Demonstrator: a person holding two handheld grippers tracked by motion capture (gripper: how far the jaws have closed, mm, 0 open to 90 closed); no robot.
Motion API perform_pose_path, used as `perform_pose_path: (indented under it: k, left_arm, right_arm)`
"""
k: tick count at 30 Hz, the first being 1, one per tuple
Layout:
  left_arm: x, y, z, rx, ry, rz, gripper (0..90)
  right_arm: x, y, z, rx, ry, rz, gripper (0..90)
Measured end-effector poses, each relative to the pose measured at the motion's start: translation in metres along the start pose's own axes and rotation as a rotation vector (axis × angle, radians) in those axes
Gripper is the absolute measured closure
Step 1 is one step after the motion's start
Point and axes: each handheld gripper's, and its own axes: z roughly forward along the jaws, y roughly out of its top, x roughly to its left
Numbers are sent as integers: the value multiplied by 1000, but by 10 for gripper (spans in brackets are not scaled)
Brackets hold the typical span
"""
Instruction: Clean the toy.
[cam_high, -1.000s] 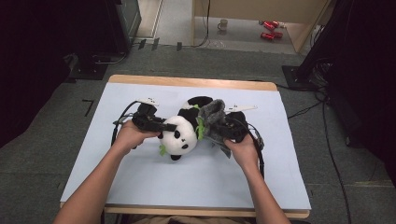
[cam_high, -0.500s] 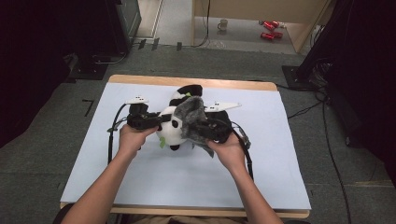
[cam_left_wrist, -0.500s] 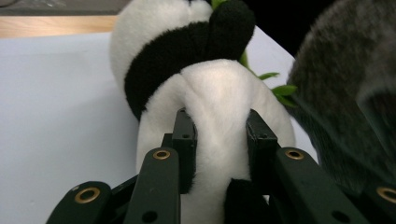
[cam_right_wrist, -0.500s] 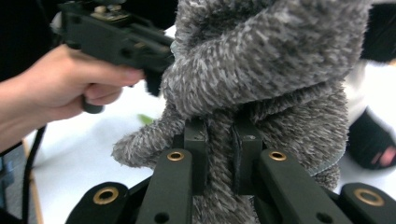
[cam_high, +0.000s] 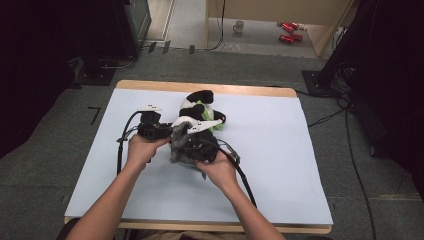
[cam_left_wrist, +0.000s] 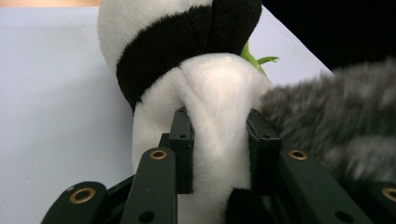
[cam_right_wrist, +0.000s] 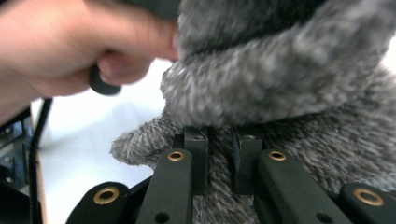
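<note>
In the left gripper view our left gripper (cam_left_wrist: 219, 144) has its two black jaws pressed into a white, plush part of the panda toy (cam_left_wrist: 205, 93); the fabric bulges up between and above the pads, so we hold it in a firm pinch, the jaws having just shifted their width a little around it. The panda's black band and white body rise above the jaws toward the top centre of that frame, and a green tuft pokes out just right of it. At the right edge a grey furry toy (cam_left_wrist: 336, 116) touches the panda.

In the right gripper view our right gripper (cam_right_wrist: 222, 154) is clamped tight on a thin fold of that grey furry toy (cam_right_wrist: 289, 84), the pads nearly meeting with fur squeezed between them. The grey fur spreads over the centre and right of the frame, and our left hand (cam_right_wrist: 74, 51) sits blurred in the upper left, wrapped round a dark handle.

From the high view, both grippers meet just left of centre: the left gripper (cam_high: 162, 131) comes in from the left, the right gripper (cam_high: 192, 142) from below, with the grey toy (cam_high: 182, 150) bunched between our hands and the panda (cam_high: 200, 105) lying just above it, touching it.

All of this rests on a pale blue sheet (cam_high: 280, 150) that covers a wooden table (cam_high: 200, 86). Around it is grey carpet; a mug (cam_high: 239, 26) and red cans (cam_high: 286, 31) stand on the floor at the top of the frame, and dark equipment fills the upper left.
</note>
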Motion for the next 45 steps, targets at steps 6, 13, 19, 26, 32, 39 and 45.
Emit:
perform_pose_path:
  k: [6, 13, 19, 26, 32, 39, 45]
  left_arm:
    - [3, -1, -1, 8, -1, -22, 691]
    - [4, 0, -1, 12, -8, -24, 688]
    - [5, 0, -1, 14, -12, -25, 683]
    - [6, 1, -1, 10, -14, -29, 679]
    - [8, 1, -2, 14, -15, -34, 678]
    - [8, 1, -2, 21, -21, -37, 679]
    - [7, 1, -2, 26, -16, -33, 680]
  right_arm:
    - [-1, -14, 19, 16, 10, 8, 811]
    - [-1, -23, 29, 83, -11, -31, 811]
    - [-4, -33, 34, 132, -16, -23, 811]
    - [-5, -39, 34, 177, -19, -33, 810]
    - [16, -22, 15, 112, 23, -96, 810]
    - [21, 3, -7, 13, -5, -119, 810]
    - [9, 5, 11, 21, -34, -80, 810]
